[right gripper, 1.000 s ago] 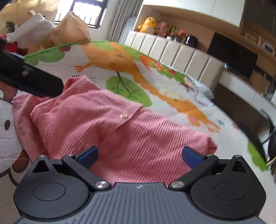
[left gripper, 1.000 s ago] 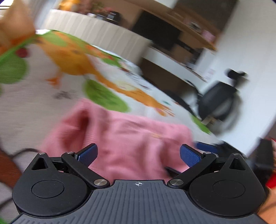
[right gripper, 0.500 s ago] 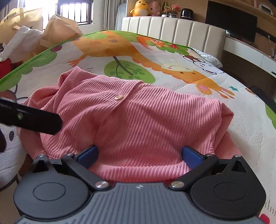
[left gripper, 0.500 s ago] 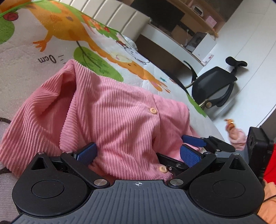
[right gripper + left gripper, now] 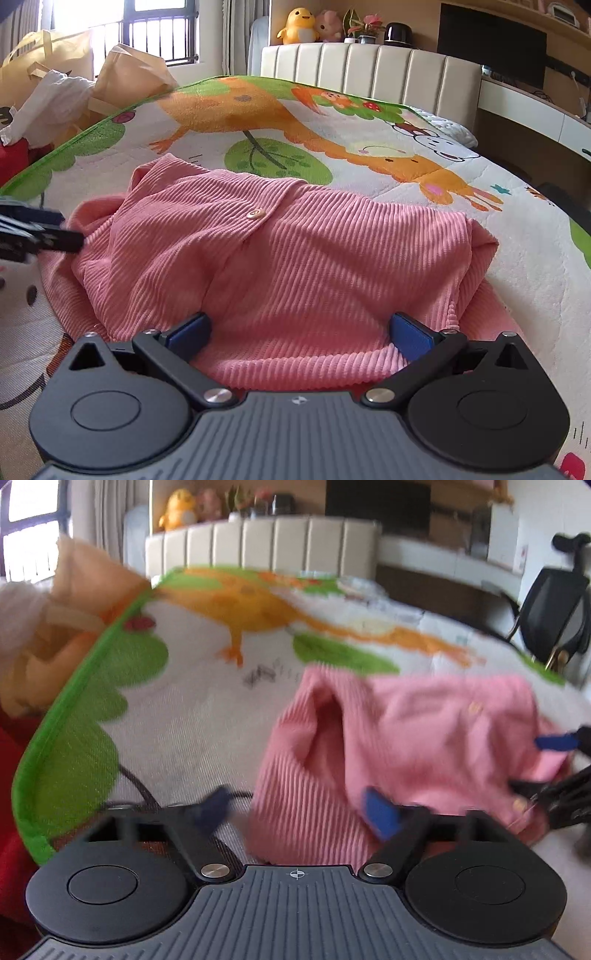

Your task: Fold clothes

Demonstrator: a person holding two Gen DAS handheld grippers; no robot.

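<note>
Pink shirt (image 5: 280,266) bunched on quilt (image 5: 424,147), right gripper (image 5: 299,332) agape at hem

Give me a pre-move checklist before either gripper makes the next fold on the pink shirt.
1. Right gripper jaws open, straddling the near hem: ok.
2. Left gripper jaws open: ok.
3. Left gripper's position over the pink shirt: cannot tell, its view is blurred.
4. Shirt lying flat: not ok, bunched at its left end.
5. Button side up: ok.
6. Shirt fully on the play mat: ok.
</note>
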